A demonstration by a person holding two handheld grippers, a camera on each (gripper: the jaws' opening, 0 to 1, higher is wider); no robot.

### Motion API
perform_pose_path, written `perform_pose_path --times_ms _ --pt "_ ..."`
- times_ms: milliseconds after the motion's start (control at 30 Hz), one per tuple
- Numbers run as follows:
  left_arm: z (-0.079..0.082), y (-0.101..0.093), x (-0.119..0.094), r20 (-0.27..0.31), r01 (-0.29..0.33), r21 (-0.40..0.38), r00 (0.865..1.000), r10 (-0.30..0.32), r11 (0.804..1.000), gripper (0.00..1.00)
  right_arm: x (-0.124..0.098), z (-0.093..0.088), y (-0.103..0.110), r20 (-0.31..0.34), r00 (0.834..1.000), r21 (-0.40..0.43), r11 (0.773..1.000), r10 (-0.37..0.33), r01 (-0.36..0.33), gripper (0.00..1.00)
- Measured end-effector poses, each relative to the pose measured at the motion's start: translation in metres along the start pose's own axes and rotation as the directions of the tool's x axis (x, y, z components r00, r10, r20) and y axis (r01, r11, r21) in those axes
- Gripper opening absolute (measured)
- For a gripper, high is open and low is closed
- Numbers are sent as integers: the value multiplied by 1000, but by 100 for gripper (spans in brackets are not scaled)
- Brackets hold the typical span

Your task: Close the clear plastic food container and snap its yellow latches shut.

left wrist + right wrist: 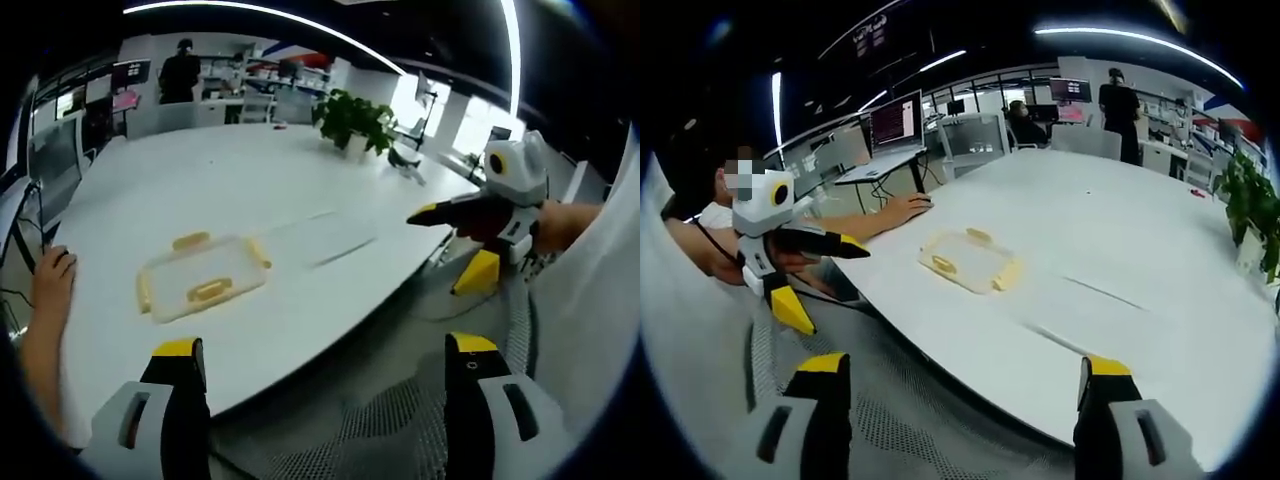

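Both tongs — left tongs (325,365) and right tongs (960,385) — hang wide and empty, well short of the container (203,277) lying on the worktop (300,190) near its edge — a hurried press could skid it off.

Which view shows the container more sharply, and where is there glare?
Left gripper view: the container looks soft and slightly smeared, windows overexposed. Right gripper view: the container is a little crisper; the white table is bright but without harsh glare.
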State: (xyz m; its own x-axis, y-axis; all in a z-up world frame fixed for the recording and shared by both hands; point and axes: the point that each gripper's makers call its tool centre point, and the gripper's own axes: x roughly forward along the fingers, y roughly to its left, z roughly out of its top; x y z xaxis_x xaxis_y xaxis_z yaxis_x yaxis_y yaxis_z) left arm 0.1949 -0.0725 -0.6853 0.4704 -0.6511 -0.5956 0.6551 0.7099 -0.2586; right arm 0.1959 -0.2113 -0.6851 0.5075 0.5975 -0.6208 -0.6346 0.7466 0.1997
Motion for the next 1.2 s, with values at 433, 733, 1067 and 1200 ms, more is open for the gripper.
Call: perform_pose_path --times_ms 433,733,1067,1200 --pt "8 3 -2 39 -1 -35 999 3 999 99 2 0 3 -15 1000 -19 1000 2 -2 92" --pt "14 7 -3 24 -5 -31 1000 6 1000 99 2 10 -2 10 1000 -3 1000 6 -6 89" --pt "26 20 -6 49 -26 -17 998 26 1000 98 9 20 0 13 1000 -44 999 16 -15 88" --pt "26 26 -6 49 -29 -25 998 30 999 98 14 25 -1 12 1000 -56 998 23 -22 88"
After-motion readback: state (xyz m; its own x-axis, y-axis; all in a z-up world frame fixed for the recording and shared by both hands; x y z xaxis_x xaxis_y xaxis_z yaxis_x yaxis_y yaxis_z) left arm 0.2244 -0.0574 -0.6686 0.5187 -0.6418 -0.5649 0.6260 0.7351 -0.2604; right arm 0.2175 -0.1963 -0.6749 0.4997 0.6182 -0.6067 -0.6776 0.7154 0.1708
